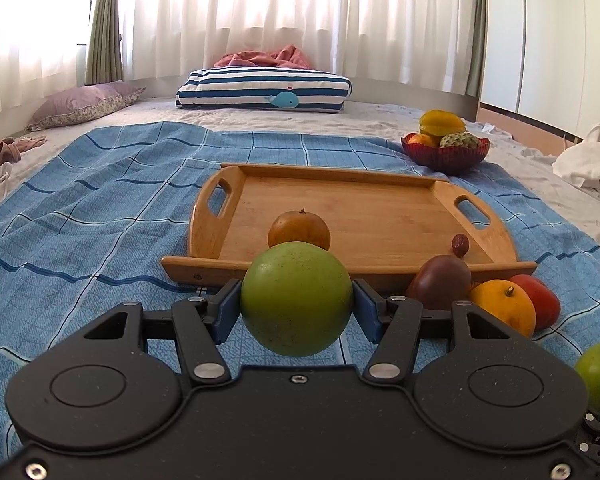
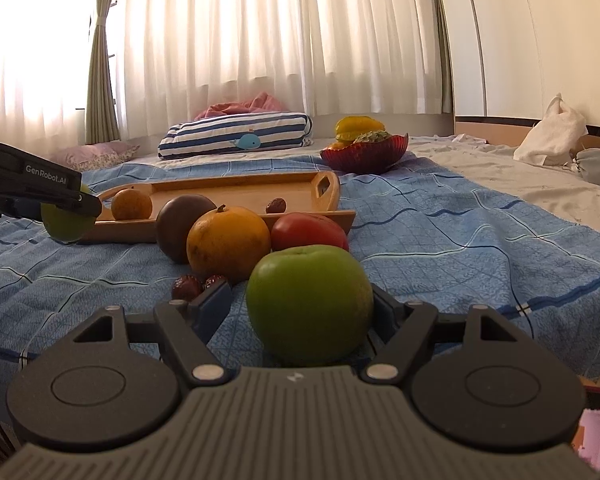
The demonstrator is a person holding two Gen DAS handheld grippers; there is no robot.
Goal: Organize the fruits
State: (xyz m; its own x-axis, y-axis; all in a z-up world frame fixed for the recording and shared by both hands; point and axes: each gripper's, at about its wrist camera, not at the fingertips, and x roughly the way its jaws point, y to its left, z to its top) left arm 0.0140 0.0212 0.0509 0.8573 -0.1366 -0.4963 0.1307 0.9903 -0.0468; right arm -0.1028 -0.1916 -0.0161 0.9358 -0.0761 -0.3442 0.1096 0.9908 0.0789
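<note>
My left gripper is shut on a round green fruit, held just above the blue cloth in front of the wooden tray. On the tray lie a small orange and a red date. In the right wrist view my right gripper stands open around a green apple resting on the cloth. Its left finger is clear of the apple. Beyond the apple sit an orange, a dark brown fruit, a red fruit and two dates.
A red bowl holding a starfruit and other fruit stands behind the tray to the right. A striped cushion and a purple pillow lie at the far end of the bed. A white bag sits at the right.
</note>
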